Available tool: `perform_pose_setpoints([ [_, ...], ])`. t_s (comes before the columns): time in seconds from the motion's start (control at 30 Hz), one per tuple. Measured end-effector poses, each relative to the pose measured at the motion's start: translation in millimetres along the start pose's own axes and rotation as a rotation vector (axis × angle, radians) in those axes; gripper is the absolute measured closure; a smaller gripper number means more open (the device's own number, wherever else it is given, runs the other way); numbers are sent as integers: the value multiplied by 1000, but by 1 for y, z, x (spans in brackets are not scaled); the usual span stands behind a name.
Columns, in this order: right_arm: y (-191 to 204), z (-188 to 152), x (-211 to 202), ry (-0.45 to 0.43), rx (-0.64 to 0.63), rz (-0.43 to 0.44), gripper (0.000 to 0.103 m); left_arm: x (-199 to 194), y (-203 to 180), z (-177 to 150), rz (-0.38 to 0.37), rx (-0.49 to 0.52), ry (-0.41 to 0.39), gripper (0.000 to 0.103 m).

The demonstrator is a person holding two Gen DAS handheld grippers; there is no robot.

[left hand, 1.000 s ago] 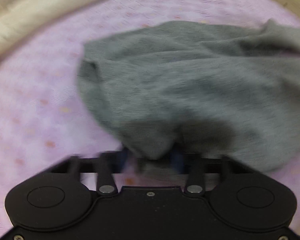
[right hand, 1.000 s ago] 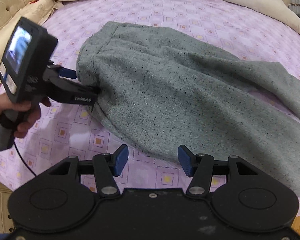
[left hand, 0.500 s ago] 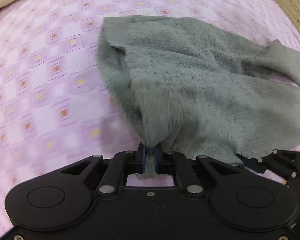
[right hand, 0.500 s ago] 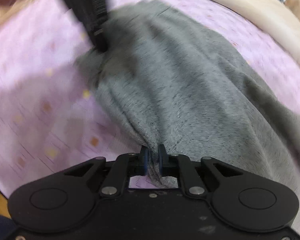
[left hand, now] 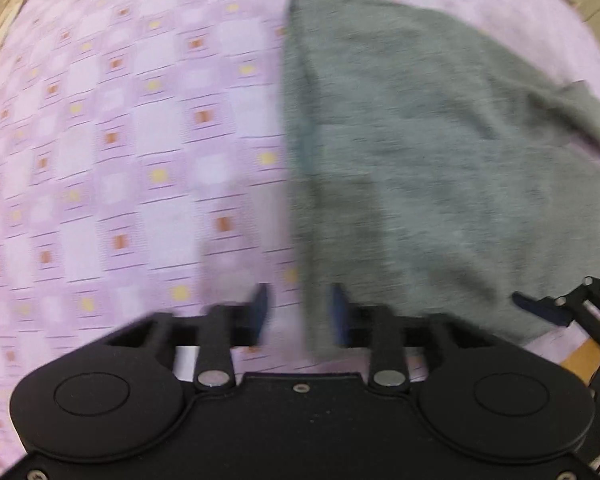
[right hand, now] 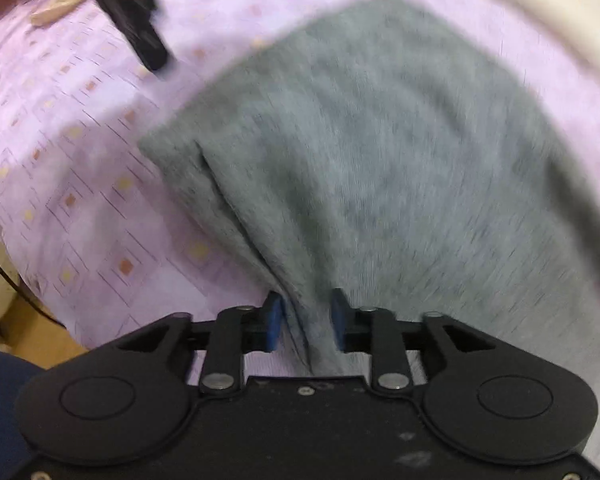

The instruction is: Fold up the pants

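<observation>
Both tongs have just been opening. The left tongs and right tongs stand apart around edges of the pants, which lie on the bed. From 6 o'clock, a snagged pad could drag the fold crooked.

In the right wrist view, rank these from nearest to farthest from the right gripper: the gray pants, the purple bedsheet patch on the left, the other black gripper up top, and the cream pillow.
1. gray pants, between the open jaws of the right gripper
2. purple bedsheet, left
3. Other black gripper, upper left, and cream pillow, upper right: too close to call
</observation>
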State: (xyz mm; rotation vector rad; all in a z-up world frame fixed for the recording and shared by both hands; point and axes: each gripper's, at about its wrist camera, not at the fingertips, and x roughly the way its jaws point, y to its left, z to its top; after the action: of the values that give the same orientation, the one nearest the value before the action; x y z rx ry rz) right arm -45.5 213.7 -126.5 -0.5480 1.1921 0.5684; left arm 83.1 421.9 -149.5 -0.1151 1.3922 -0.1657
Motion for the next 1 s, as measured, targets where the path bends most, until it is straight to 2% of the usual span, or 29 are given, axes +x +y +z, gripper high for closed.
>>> perform_pose_setpoints([
  [0.07, 13, -3, -11, -55, -50, 1, 59, 12, -10, -1, -34, 13, 6, 45],
  [0.17, 29, -8, -2, -50, -146, -34, 59, 35, -21, -3, -13, -5, 94, 45],
  [0.27, 39, -17, 12, -45, -214, -98, 59, 43, -25, -2, 11, -21, 90, 43],
  [0.3, 41, -17, 15, -45, -215, -90, 59, 44, -27, -1, 21, -14, 87, 44],
  [0.33, 36, -15, 14, -41, -206, -67, 63, 43, -29, 0, 27, -9, 72, 61],
  [0.37, 34, -15, 18, -40, -188, -40, 72, 39, -28, 0, 4, -26, 56, 76],
  [0.4, 31, -14, 20, -41, -163, -17, 75, 33, -25, -1, 4, -71, 45, 92],
  [0.43, 29, -13, 20, -44, -144, -5, 85, 24, -20, -2, 21, -117, 41, 99],
  [0.5, 27, -10, 15, -43, -109, 25, 91, 6, -13, -5, 63, -146, 21, 99],
  [0.63, 29, 0, 8, -79, -56, 118, 91, -4, -8, -11, 152, -85, 15, 97],
  [0.77, 38, 5, 14, -59, -50, 100, 83, 6, -17, 1, 188, -82, 28, 92],
  [0.87, 12, -3, -7, -96, 89, 96, 70, -5, -38, -3, 275, -55, -48, 87],
  [1.0, -45, -39, -43, -155, 322, 19, 66, -32, -84, -5, 389, 5, -164, 87],
])
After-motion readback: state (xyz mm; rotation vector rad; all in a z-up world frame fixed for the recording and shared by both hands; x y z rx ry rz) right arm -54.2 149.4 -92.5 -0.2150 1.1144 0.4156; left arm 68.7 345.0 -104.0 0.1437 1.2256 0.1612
